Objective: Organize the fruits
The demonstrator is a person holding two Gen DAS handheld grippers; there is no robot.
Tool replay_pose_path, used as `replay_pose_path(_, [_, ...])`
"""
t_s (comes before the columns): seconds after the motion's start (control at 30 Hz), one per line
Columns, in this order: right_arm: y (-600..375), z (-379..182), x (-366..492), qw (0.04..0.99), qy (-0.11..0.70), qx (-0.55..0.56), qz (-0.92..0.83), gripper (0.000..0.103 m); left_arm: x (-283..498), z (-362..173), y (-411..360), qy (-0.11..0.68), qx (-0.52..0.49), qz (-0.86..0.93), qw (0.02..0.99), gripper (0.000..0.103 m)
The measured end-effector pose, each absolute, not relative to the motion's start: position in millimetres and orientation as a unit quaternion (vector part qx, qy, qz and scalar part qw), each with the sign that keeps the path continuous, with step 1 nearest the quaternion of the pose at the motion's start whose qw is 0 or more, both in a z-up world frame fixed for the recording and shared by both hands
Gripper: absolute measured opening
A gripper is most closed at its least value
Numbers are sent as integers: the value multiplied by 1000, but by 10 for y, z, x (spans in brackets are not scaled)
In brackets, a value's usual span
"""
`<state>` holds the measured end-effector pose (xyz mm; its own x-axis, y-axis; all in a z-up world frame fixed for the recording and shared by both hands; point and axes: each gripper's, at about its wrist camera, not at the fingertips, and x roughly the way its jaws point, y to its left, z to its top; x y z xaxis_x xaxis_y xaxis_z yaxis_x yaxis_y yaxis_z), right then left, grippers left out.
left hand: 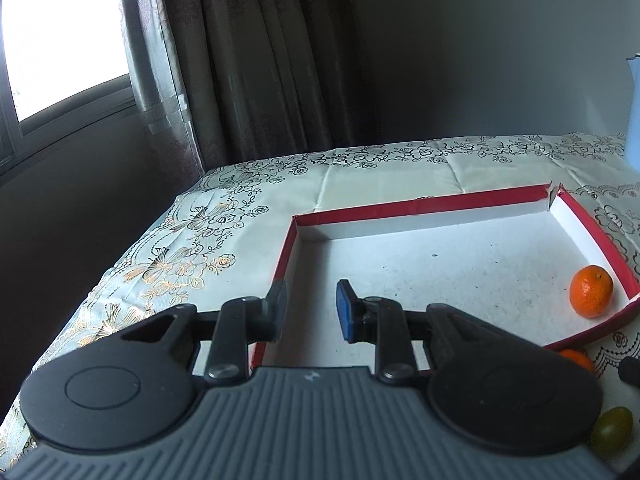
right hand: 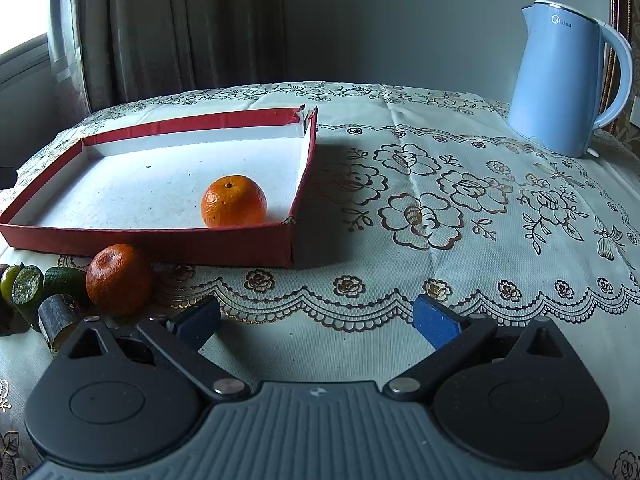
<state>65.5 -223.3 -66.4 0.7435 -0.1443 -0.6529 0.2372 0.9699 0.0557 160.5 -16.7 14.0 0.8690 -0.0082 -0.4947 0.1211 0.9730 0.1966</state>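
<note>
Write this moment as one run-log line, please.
left gripper shut, empty | right gripper open, empty | one orange in red tray | second orange outside

From my left wrist view, the pale blue plastic kettle (left hand: 633, 120) is cut off by the right edge. A second orange tangerine (left hand: 576, 358) sits half hidden behind the red cardboard tray wall (left hand: 592, 330). I cannot identify the dark cylindrical object (right hand: 58, 318).

Dim, window (left hand: 60, 32) glare, fisheye warp
</note>
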Motion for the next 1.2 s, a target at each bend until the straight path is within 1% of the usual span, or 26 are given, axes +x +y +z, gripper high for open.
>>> replay_pose_path(0.4, [-2248,-662,649,932,339,74,-101,103,2035,-88,-249,299,97,-37,949,26])
replay_pose_path(0.43, [-2248,-662,649,932,339,73,-101,103,2046,-106,-250,302,97,-38,948,31])
replay_pose_path(0.47, [-2247,-662,648,932,339,73,-101,103,2055,-126,-254,306,97,-36,946,39])
replay_pose_path(0.5, [-2246,-662,648,932,339,73,-101,103,2057,-135,-250,307,95,-34,946,63])
replay_pose_path(0.53, [-2244,-662,648,932,339,73,-101,103,2044,-137,-240,301,94,-27,949,83])
replay_pose_path(0.57, [-2243,-662,649,932,339,72,-101,103,2016,-131,-237,291,97,-22,952,89])
replay_pose_path(0.6, [-2246,-662,651,932,339,72,-101,103,1985,-120,-240,284,104,-18,953,91])
replay_pose_path(0.77, [-2257,-659,647,933,337,77,-100,103,1696,19,-138,263,109,-27,958,92])
replay_pose_path(0.83, [-2267,-654,642,933,335,80,-98,103,1503,88,-41,249,105,-30,962,99])
replay_pose_path(0.9, [-2277,-653,637,934,334,83,-98,103,1238,140,95,235,96,-31,967,103])
replay_pose_path(1.07, [-2300,-647,622,935,330,92,-95,103,740,74,441,235,79,-23,968,103])
replay_pose_path(1.2, [-2354,-642,580,937,319,113,-88,103,621,-96,722,259,59,8,964,103])
